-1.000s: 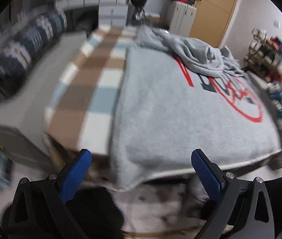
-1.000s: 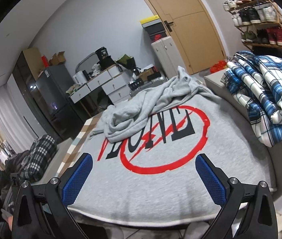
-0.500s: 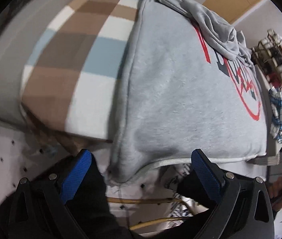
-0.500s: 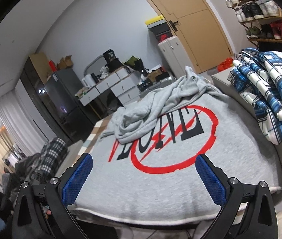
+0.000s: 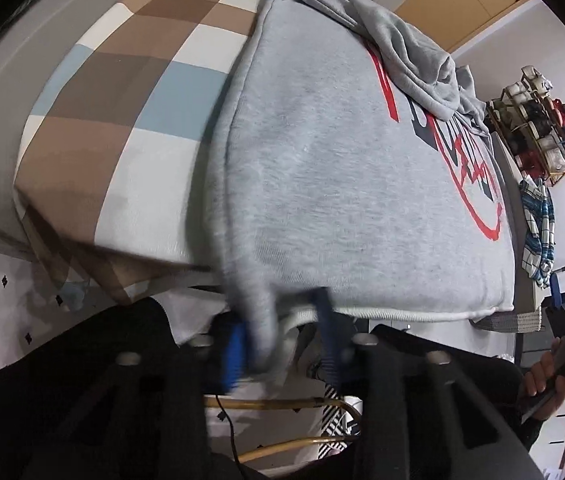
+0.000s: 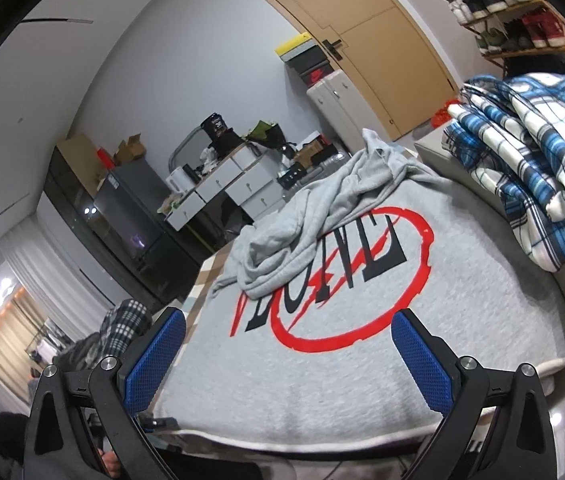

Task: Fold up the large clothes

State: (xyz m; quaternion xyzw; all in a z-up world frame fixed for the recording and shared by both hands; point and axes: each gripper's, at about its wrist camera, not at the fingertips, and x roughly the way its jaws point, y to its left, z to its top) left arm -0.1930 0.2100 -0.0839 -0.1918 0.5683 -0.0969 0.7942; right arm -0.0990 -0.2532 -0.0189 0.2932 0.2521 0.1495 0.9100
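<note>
grey sweatshirt [image 5: 354, 184], red and black print up, is lying flat on the bed over a checked blanket [image 5: 122, 92], sleeves bunched at the far end. we are closing the left gripper [image 5: 278, 344] around its near hem corner; jaws narrowed, not clearly clamped. right gripper [image 6: 286, 360] is hovering over the hem, jaws wide apart. risk: a shallow bite is letting thick fleece slip, or one-sided lifting is skewing the fold.
</note>
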